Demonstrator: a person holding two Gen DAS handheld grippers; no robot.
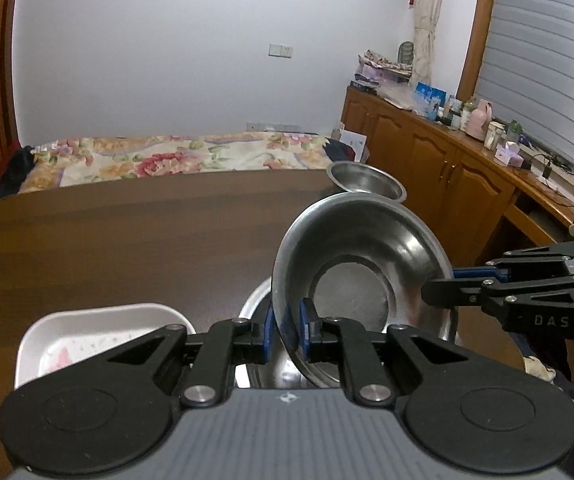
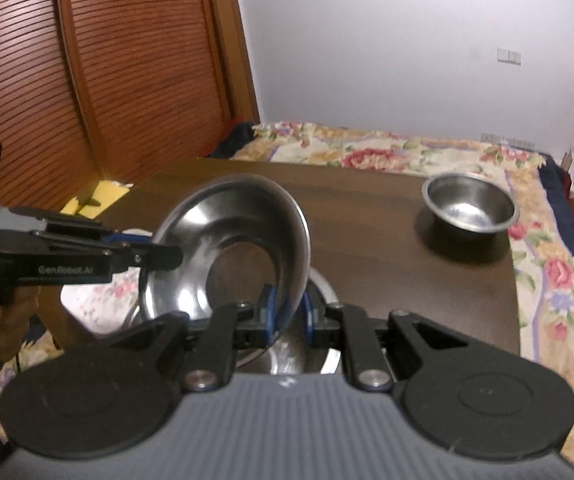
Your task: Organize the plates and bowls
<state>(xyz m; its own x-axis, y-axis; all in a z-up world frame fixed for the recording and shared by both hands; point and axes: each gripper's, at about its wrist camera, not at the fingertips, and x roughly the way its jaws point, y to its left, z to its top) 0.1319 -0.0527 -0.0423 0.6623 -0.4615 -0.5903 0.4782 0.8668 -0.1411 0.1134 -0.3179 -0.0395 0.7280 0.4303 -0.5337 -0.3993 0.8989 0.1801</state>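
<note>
The tilted steel plate [image 1: 361,280] is held up off the surface [image 1: 127,248] between both grippers, its hollow face turned toward the cameras. In the left wrist view, the left gripper [image 1: 287,330] is clenched on the rim at about 7 o'clock of the plate, and the right gripper [image 1: 443,284] pinches the rim at about 3 o'clock. The right wrist view agrees: the right gripper [image 2: 287,312] has the rim between its blue fingers [image 2: 268,312], while the left gripper [image 2: 159,254] bites the opposite edge at 9 o'clock.

Directly under the plate lies a second steel plate [image 1: 257,296], flat on the surface, so the stacking spot is straight down, at 6 o'clock from both grips. A steel bowl [image 2: 470,208] stands well apart at 1 o'clock, near the far corner, and a white tray [image 1: 87,328] lies at 9 o'clock. Judging by this, the plate needs levelling before lowering.
</note>
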